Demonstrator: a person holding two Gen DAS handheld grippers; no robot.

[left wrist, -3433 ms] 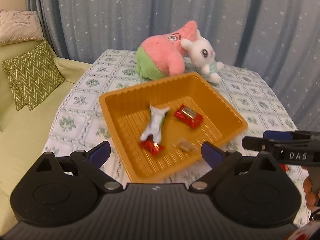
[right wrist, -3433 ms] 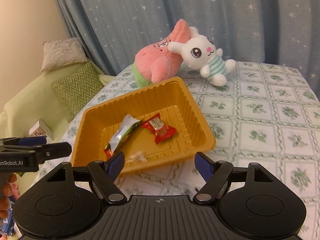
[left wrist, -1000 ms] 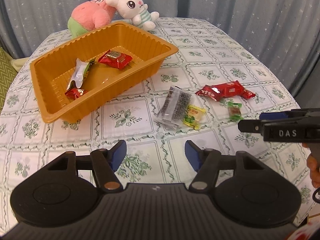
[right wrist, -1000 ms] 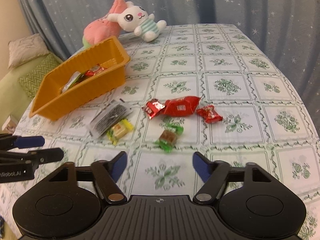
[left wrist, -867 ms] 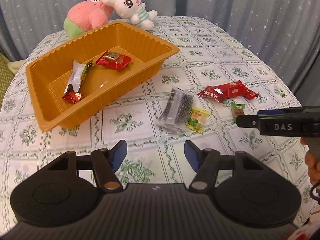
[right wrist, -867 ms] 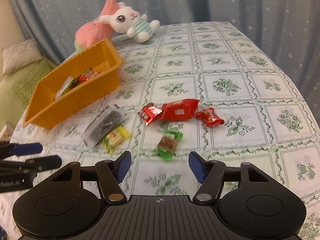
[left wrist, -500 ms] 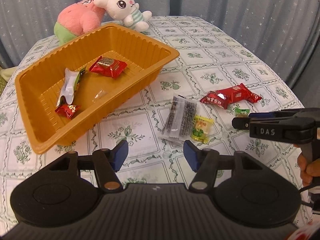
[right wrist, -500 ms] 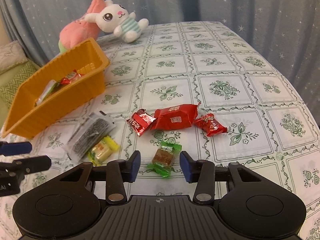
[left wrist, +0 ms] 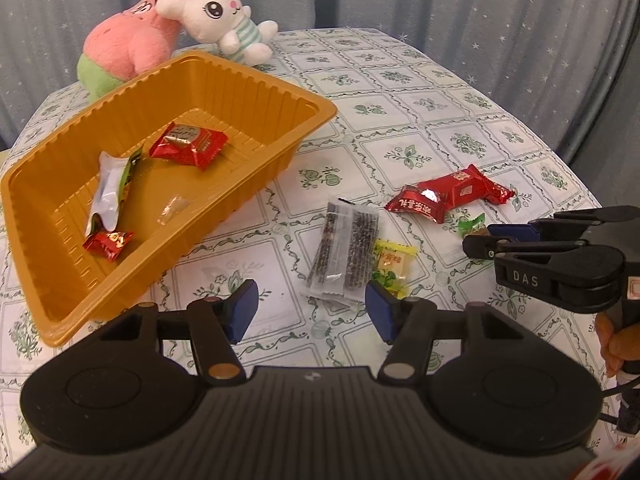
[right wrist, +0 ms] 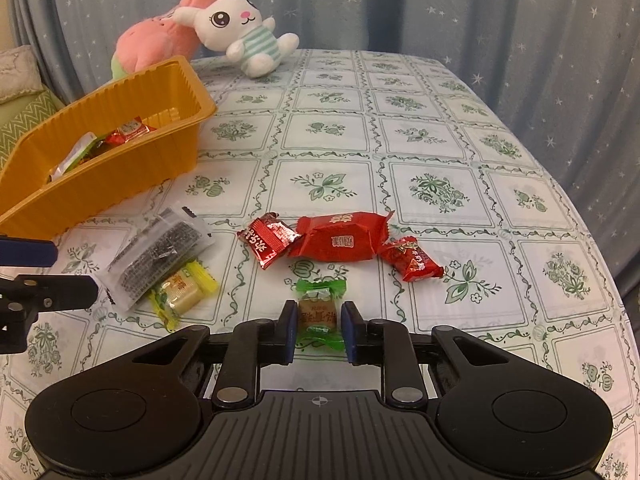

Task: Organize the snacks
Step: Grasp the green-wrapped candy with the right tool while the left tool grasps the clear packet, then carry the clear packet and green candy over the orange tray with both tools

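My right gripper [right wrist: 319, 320] is low over the tablecloth, jaws closing, pads against both sides of a green-wrapped brown candy [right wrist: 318, 316]. Beyond it lie three red snacks: a small one [right wrist: 268, 240], a large one [right wrist: 340, 236] and another small one [right wrist: 412, 260]. My left gripper [left wrist: 310, 300] stands open above the near end of a dark sesame packet [left wrist: 346, 248], with nothing between its pads. A yellow candy [left wrist: 390, 264] lies against that packet. The orange tray [left wrist: 256, 74] on the left holds several wrapped snacks.
A pink plush [left wrist: 132, 44] and a white bunny plush [left wrist: 216, 12] sit behind the tray. A green zigzag cushion [right wrist: 24, 120] lies left of the table. Star-patterned curtains close off the back. The table edge curves away on the right.
The right gripper has come down over the green-wrapped candy and its jaws have closed in on it. The left gripper has moved nearer the dark packet, its jaws slightly narrower.
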